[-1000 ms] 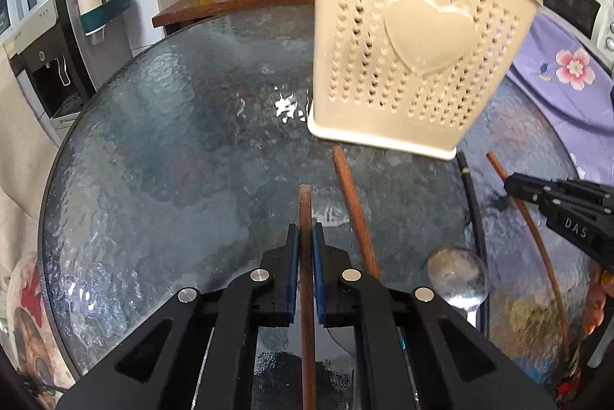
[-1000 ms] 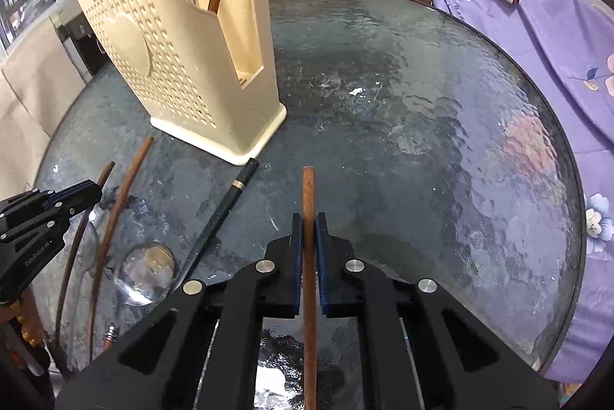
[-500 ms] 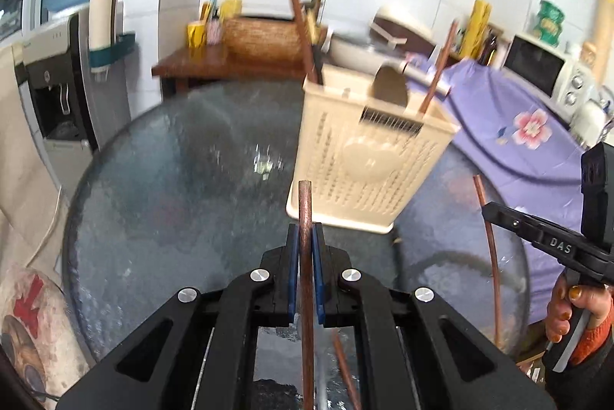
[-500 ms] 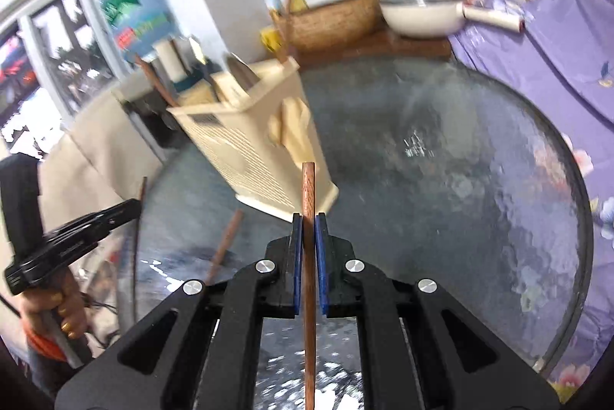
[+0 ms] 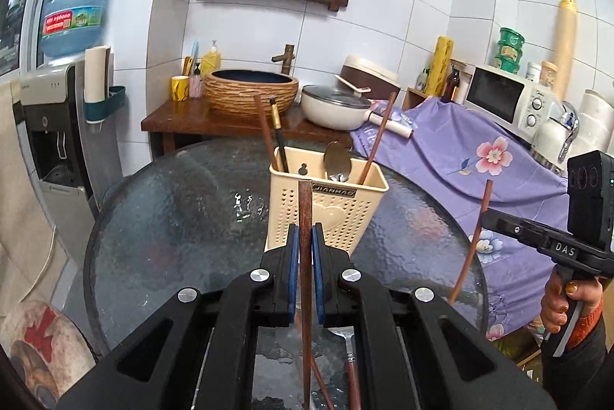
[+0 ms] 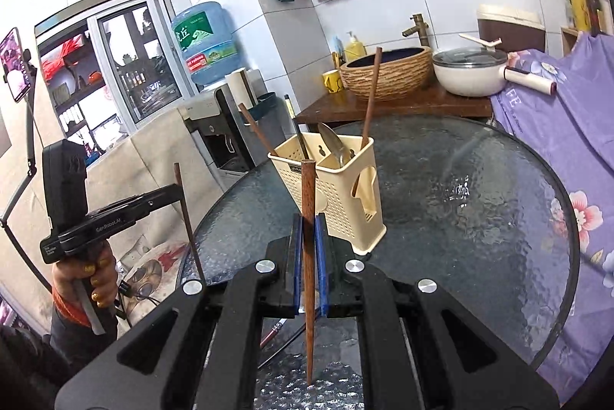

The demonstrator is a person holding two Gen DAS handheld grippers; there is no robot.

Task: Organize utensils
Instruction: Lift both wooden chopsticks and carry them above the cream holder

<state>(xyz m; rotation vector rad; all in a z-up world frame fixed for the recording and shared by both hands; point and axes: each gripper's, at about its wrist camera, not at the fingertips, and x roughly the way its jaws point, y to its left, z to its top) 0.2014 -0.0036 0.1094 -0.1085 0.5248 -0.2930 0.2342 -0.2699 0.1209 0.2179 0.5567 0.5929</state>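
Observation:
My left gripper (image 5: 306,243) is shut on a brown wooden chopstick (image 5: 306,206), held up off the round glass table (image 5: 172,237). My right gripper (image 6: 308,231) is likewise shut on a second brown chopstick (image 6: 308,187). Each gripper also shows in the other's view, the right gripper (image 5: 486,218) at the right edge and the left gripper (image 6: 179,193) at the left. Ahead of both stands the cream perforated utensil holder (image 5: 341,214) (image 6: 345,195), upright on the table. It holds brown chopsticks, a black chopstick and a metal spoon.
A spoon (image 5: 345,337) and more sticks (image 6: 276,329) lie on the glass under the grippers. A water dispenser (image 5: 50,141) stands left of the table. A purple flowered cloth (image 5: 460,149) lies to the right. A wooden counter with a basin and a pot (image 5: 334,108) is behind.
Both grippers have risen from the table and tipped up, each carrying its chopstick. The holder now sits lower and farther off in both views, and the room's back wall has come into sight.

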